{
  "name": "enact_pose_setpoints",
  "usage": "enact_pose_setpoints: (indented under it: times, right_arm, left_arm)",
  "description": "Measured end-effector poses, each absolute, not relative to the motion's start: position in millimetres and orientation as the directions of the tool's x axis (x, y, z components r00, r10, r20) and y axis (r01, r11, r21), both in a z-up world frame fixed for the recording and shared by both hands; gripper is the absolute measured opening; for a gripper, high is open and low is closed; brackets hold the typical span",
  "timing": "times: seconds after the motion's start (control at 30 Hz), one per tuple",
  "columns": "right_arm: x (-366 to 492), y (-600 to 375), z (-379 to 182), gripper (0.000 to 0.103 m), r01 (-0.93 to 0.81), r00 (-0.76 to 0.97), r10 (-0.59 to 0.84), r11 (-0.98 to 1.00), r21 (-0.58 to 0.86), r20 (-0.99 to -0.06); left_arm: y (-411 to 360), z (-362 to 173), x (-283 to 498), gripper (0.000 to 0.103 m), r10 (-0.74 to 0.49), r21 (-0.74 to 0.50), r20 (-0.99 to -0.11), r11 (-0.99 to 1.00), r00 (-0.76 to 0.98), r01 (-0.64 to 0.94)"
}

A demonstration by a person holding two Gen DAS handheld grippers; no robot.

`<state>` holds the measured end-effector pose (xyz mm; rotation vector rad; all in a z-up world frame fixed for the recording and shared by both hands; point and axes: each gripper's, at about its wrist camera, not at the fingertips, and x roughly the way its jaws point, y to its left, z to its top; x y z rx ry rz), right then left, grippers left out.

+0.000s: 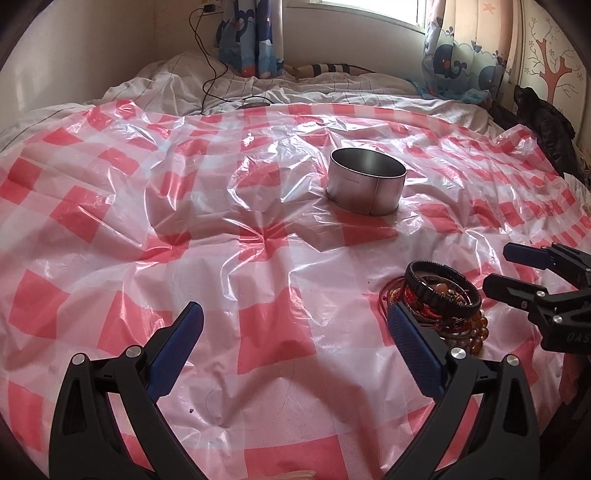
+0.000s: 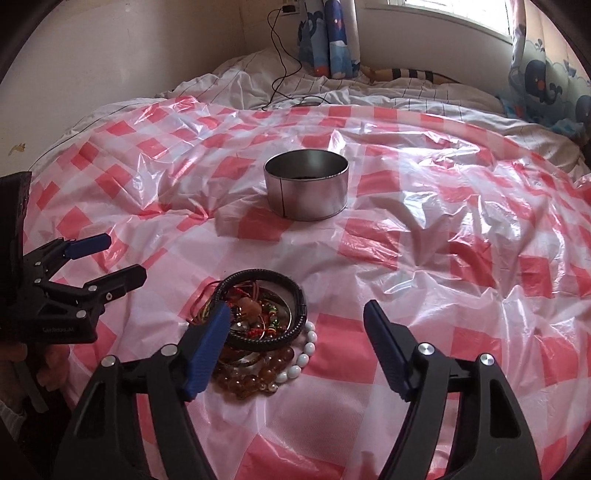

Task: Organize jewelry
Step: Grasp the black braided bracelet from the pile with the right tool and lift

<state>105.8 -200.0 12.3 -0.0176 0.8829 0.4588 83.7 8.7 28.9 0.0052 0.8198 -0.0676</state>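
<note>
A pile of jewelry (image 2: pixel 266 325) lies on the red-checked plastic sheet (image 2: pixel 424 236): a black braided bracelet (image 2: pixel 295 295) on top, with amber and white bead strings and red cords under it. Farther back stands a round metal tin (image 2: pixel 306 188), open at the top, with something dark in its bottom. My right gripper (image 2: pixel 297 310) is open just above the sheet; its left finger (image 2: pixel 210 343) overlaps the pile's near left side and no pad presses on anything. My left gripper (image 1: pixel 295 317) is open over bare sheet, left of the pile (image 1: pixel 439 299). The tin (image 1: pixel 365 181) stands well beyond it.
The sheet covers a bed with a rumpled white quilt (image 1: pixel 258 85) at the back. A black charger cable (image 2: pixel 280 59) runs down from the wall. Whale-print curtains (image 1: pixel 251 33) hang at the window. Dark clothing (image 1: pixel 546 122) lies at the right edge. A hand (image 2: pixel 48 365) holds the left gripper.
</note>
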Motion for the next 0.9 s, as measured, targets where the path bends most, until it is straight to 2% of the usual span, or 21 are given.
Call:
enact_pose_setpoints:
  times: [0.03, 0.1, 0.3, 0.43, 0.57, 0.7, 0.9]
  right_arm:
    - [109.2, -199.1, 10.2, 0.066, -0.401, 0.531, 0.386, 0.899, 0.178, -0.754]
    - [117.6, -198.5, 6.8, 0.052, -0.408, 0.502, 0.401, 0.891, 0.199, -0.767]
    - [139.8, -196.7, -8.5, 0.025, -0.391, 0.425, 0.429, 0.881, 0.266, -0.797]
    - [144.7, -199.1, -21.1, 0.022, -0.371, 0.382, 0.428, 0.883, 0.288, -0.819]
    - [148.7, -199.5, -28.2, 0.012, -0.366, 0.364, 0.461, 0.87, 0.331, -0.809]
    - [146.6, -203.3, -20.5, 0.01, -0.365, 0.407, 0.474, 0.868, 0.337, -0.781]
    - [150.7, -235.6, -4.9, 0.01, -0.289, 0.498, 0.491, 0.871, 0.397, -0.715]
  left_arm:
    - [8.5, 28.4, 83.6, 0.096, -0.066, -0.03, -0.73, 0.997, 0.68, 0.065]
    - [7.2, 28.2, 83.4, 0.096, -0.074, -0.036, -0.729, 0.997, 0.68, 0.07]
    - [4.6, 26.6, 82.3, 0.096, -0.079, -0.034, -0.731, 0.996, 0.678, 0.079]
    - [1.3, 27.5, 81.6, 0.096, -0.084, -0.03, -0.728, 0.995, 0.681, 0.091]
    - [-1.9, 27.8, 80.5, 0.096, -0.089, -0.027, -0.727, 0.994, 0.68, 0.102]
    - [-0.7, 27.5, 81.9, 0.096, -0.112, -0.05, -0.733, 0.993, 0.671, 0.11]
    - [-8.2, 25.6, 85.0, 0.096, -0.231, -0.137, -0.736, 0.971, 0.636, 0.193]
